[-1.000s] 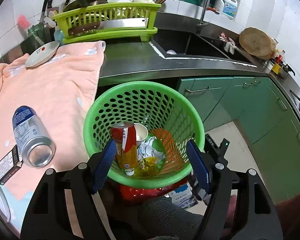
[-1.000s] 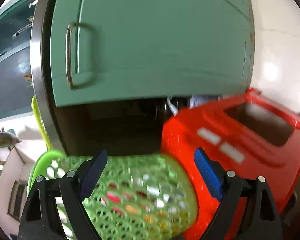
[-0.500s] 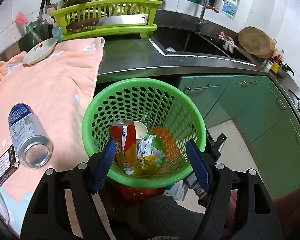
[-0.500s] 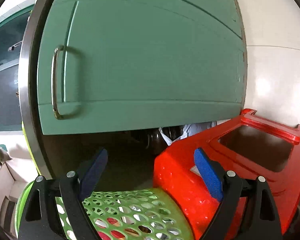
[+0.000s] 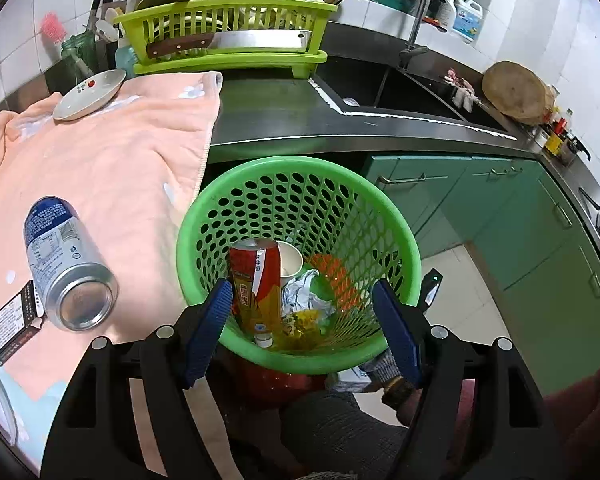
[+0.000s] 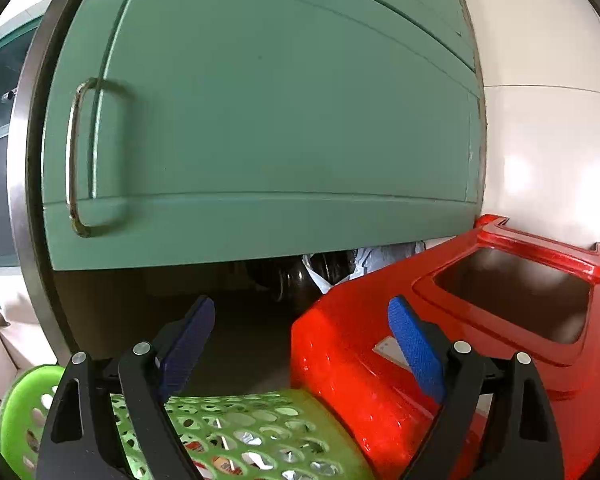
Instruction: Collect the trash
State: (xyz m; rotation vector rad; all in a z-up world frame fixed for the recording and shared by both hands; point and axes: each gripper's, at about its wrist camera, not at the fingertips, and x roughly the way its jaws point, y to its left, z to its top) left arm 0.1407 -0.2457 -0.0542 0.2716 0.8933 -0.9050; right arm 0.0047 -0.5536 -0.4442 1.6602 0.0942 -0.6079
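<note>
— Where's the trash?
— Red can (image 5: pixel 256 280) inside the green basket (image 5: pixel 380 216); blue can (image 5: pixel 64 264) lies left on the worktop's towel (image 5: pixel 112 160).
— Claws?
— Left claw (image 5: pixel 304 328) and right claw (image 6: pixel 300 344) both spread, empty.

A can (image 5: pixel 256 280) stands in the basket (image 5: pixel 300 168), right of the towel (image 5: pixel 112 168).

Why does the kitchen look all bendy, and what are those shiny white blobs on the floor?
Left wrist view: the fisheye lens bows the counter edge and darkens the corners; the green basket in the middle is sharp. Right wrist view: the cupboard door bulges like a ball, light glares off the pale floor, the red bin gleams, and under the door it is too dark to see much.
</note>
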